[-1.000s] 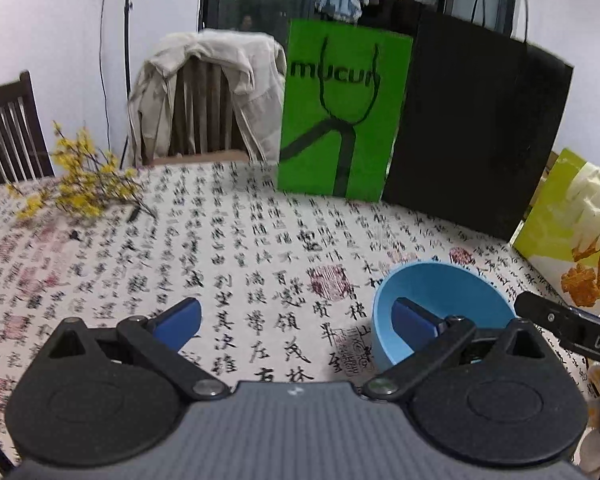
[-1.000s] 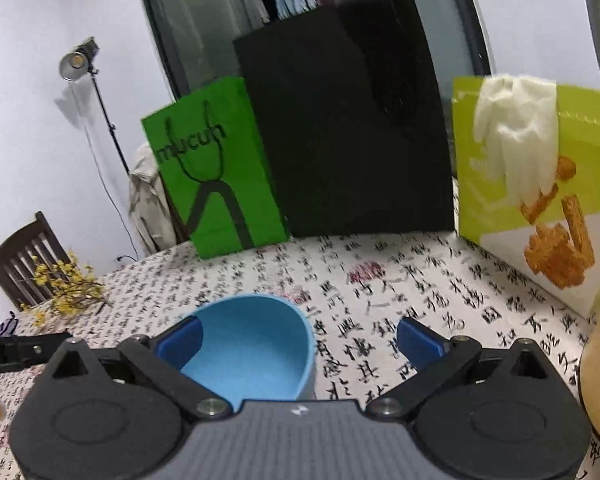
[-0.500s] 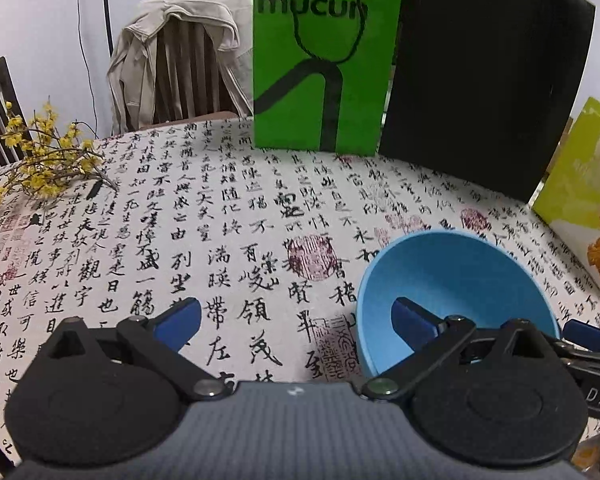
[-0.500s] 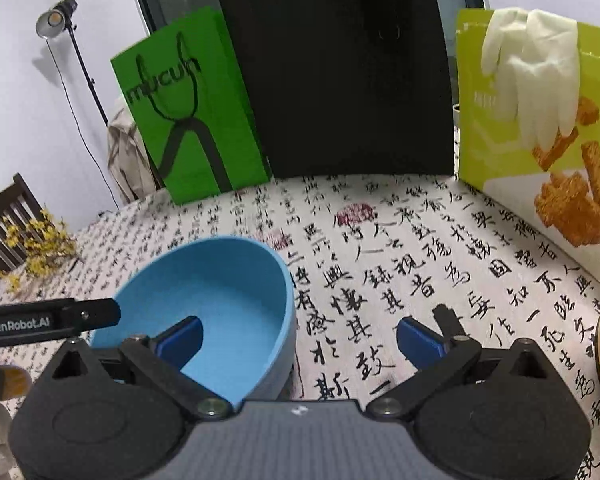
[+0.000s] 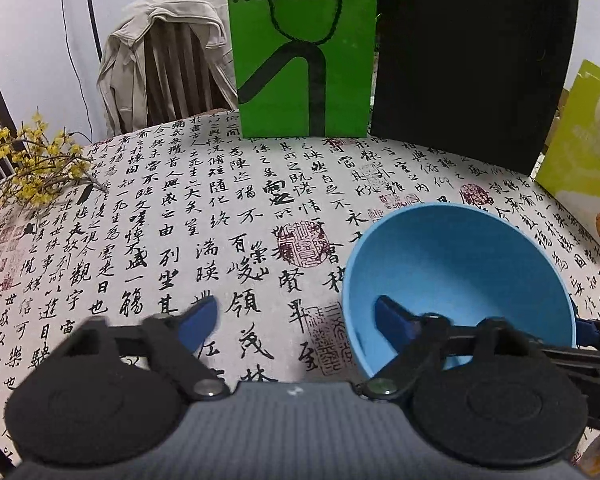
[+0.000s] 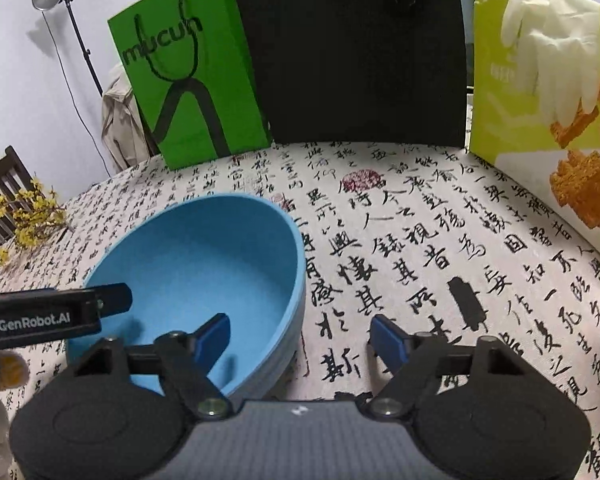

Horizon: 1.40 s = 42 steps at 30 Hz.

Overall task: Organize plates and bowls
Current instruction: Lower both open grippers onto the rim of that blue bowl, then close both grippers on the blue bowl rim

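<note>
A blue bowl stands upright on the calligraphy-print tablecloth. My left gripper straddles the bowl's left wall, its right finger inside and its left finger out over the cloth. The jaws are closing, and a wide gap remains on the outer side. In the right wrist view the bowl sits at the left. My right gripper straddles its right wall, one finger inside and the other finger outside. These jaws are closing too and do not press the wall.
A green paper bag, a black bag and a yellow-green snack box with a white glove draped over it line the table's far side. Yellow flowers lie at the far left. A chair with a jacket stands behind.
Both grippers have come down and closer to the bowl, so that each now has one finger inside it. Both pairs of jaws have narrowed. The bowl has stayed in place.
</note>
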Tool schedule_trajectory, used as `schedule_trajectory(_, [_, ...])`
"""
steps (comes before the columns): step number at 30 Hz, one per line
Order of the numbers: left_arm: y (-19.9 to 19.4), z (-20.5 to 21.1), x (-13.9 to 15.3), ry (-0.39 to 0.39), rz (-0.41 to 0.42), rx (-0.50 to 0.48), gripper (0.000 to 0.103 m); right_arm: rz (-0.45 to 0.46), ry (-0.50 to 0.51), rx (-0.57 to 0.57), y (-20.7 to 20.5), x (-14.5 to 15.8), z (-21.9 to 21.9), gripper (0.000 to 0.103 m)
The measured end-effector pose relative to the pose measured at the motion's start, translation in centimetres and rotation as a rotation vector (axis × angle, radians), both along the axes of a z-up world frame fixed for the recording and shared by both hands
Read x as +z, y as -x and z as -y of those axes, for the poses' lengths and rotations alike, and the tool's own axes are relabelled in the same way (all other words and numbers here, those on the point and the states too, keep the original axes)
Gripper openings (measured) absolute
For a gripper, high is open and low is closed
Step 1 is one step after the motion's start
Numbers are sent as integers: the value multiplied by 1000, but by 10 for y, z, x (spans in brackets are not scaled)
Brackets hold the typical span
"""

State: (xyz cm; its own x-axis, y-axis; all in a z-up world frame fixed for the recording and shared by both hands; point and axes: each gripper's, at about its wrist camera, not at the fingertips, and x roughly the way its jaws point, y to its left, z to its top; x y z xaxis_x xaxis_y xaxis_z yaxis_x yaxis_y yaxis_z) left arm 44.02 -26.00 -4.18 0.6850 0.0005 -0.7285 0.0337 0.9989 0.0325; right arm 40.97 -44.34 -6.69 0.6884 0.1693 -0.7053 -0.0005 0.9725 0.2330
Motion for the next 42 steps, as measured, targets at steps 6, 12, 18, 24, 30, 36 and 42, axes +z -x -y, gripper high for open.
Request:
schedule_trajectory(6, [2,7,-4,-5,-12,-44,52,9,2,7,1,1,-6,59])
schedule_trajectory(12, [3,10,-9,22,-25,-71,33,-25,-74,-5,-1,-6,-1,39])
schedule_trajectory(18, [6,17,-9,20,-15,-102,21,-18,-68,-14,0,-8,-6,22])
schedule_trajectory(24, [8,20,-11,15,-11,-124,12,-12,-82,-26,1,-9,-3,18])
schedule_trajectory(30, [9,18,-11,24,-11,-118,12,-3,-88,-35,3,-8,-3,16])
schedule_trajectory(36, [10,16,-9,22,-18,-113,12,-5,-90,-21,4,-8,-4,16])
schedule_trajectory(42, [14,16,-5,21,-6,-117,12,11,-96,-14,6,-6,-4,16])
